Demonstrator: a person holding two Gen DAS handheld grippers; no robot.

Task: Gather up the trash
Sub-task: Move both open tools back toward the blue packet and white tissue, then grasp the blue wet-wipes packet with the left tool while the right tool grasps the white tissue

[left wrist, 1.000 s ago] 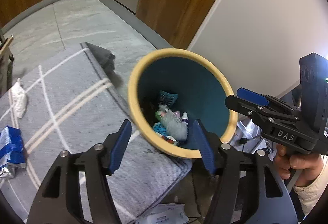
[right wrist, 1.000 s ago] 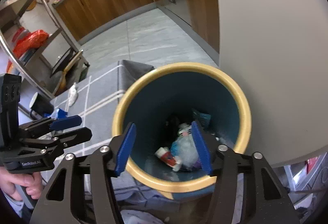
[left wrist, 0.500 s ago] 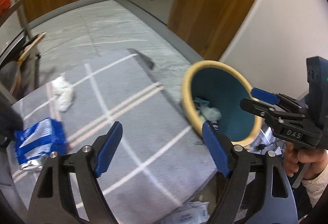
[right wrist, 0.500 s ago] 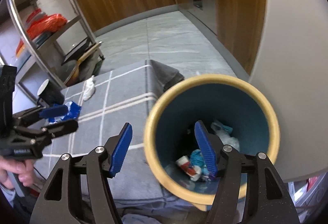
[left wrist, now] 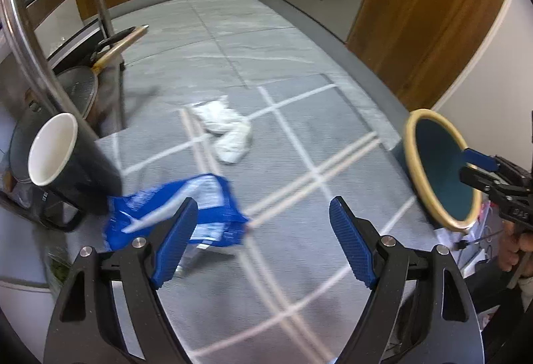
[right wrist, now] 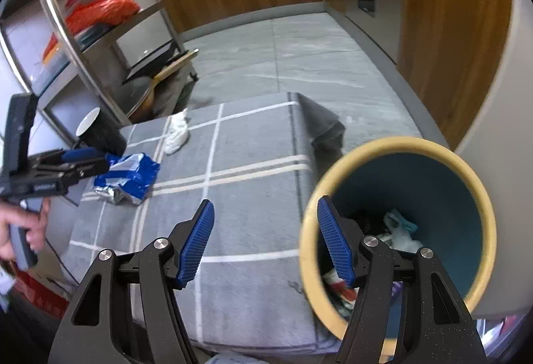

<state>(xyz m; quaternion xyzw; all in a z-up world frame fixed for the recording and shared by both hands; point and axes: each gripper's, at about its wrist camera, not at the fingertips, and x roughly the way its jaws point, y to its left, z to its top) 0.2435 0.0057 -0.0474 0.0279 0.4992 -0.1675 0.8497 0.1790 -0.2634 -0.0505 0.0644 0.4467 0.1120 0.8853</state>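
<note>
A crumpled blue wrapper [left wrist: 186,207] lies on the grey checked rug [left wrist: 299,164], just beyond my left gripper's [left wrist: 260,230] left finger; it also shows in the right wrist view [right wrist: 133,174]. A white crumpled tissue [left wrist: 226,130] lies farther back on the rug [right wrist: 253,170], also visible in the right wrist view [right wrist: 176,132]. The yellow-rimmed teal bin [right wrist: 399,224] holds several pieces of trash and stands at the rug's right edge [left wrist: 439,170]. Both grippers are open and empty. My right gripper [right wrist: 266,240] hovers beside the bin's rim.
A black cup with a white inside [left wrist: 63,157] lies tilted at the rug's left edge, next to the wrapper. A metal shelf rack [right wrist: 83,40] with pans stands left. Wooden cabinets [left wrist: 416,14] and a white wall lie behind. The rug's far corner [right wrist: 319,120] is folded over.
My left gripper has swung left, away from the bin, toward the blue wrapper and cup. My right gripper has also shifted left, off the bin's opening. Both stayed open.
</note>
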